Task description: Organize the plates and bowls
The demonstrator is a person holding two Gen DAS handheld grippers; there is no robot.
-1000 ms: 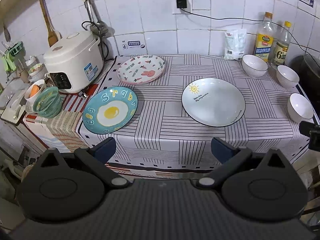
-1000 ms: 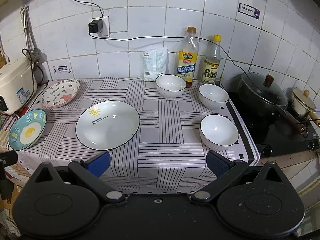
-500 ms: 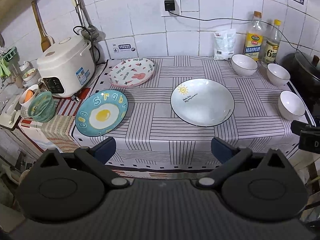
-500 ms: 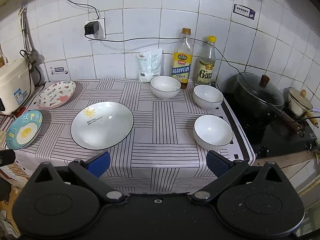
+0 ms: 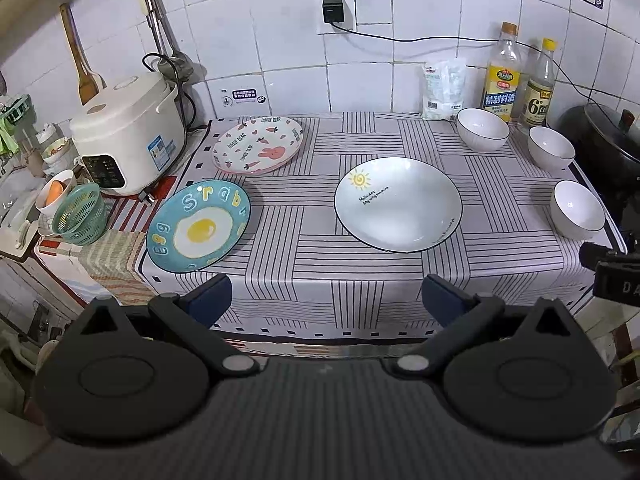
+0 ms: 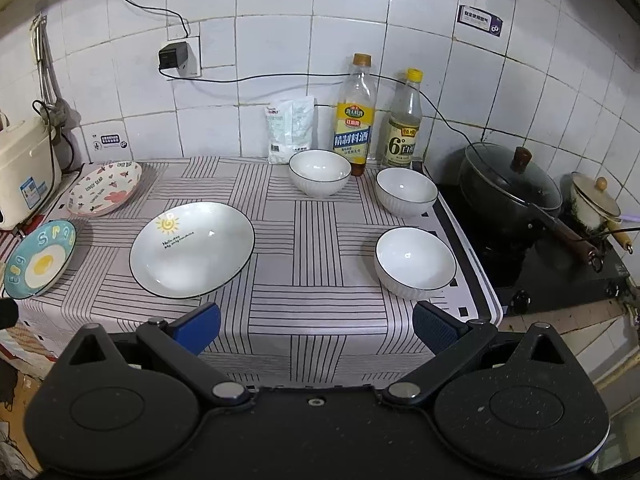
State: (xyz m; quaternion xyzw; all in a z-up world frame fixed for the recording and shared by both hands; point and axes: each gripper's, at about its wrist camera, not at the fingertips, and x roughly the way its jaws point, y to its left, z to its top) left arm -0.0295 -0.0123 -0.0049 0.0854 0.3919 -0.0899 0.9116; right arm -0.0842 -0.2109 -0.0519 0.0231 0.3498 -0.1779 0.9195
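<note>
- Step in hand: none of the sorting appears begun. Both sets of tongs hang short of the table's near edge, clear of all crockery.
- Left tongs (image 5: 326, 294): spread wide, holding nothing.
- Right tongs (image 6: 316, 324): likewise wide and empty.
- Plates: the egg plate (image 5: 199, 225) lies at the table's (image 5: 360, 280) left front corner; the rabbit plate (image 5: 259, 145) sits just behind it, apart; the sun plate (image 5: 398, 204) lies mid-table, well apart from both.
- Bowls: three white bowls with dark rims stand separately on the right side, namely the near bowl (image 6: 415, 261), the middle bowl (image 6: 406, 191) and the far bowl (image 6: 320, 172) in front of two bottles (image 6: 355, 114).
- Next move, in my judgement: close one set of tongs on a rim, most readily the near bowl for the right or the egg plate for the left, and stack like upon like. Glazed rims may slip, so a firm bite is called for.
- Writing legible: "egg" and "Srab" on the egg plate; "LOVELY BEAR" on the rabbit plate; "Hello day" on the sun plate; a large "6°" on the right bottle. Other labels are unreadable.
</note>
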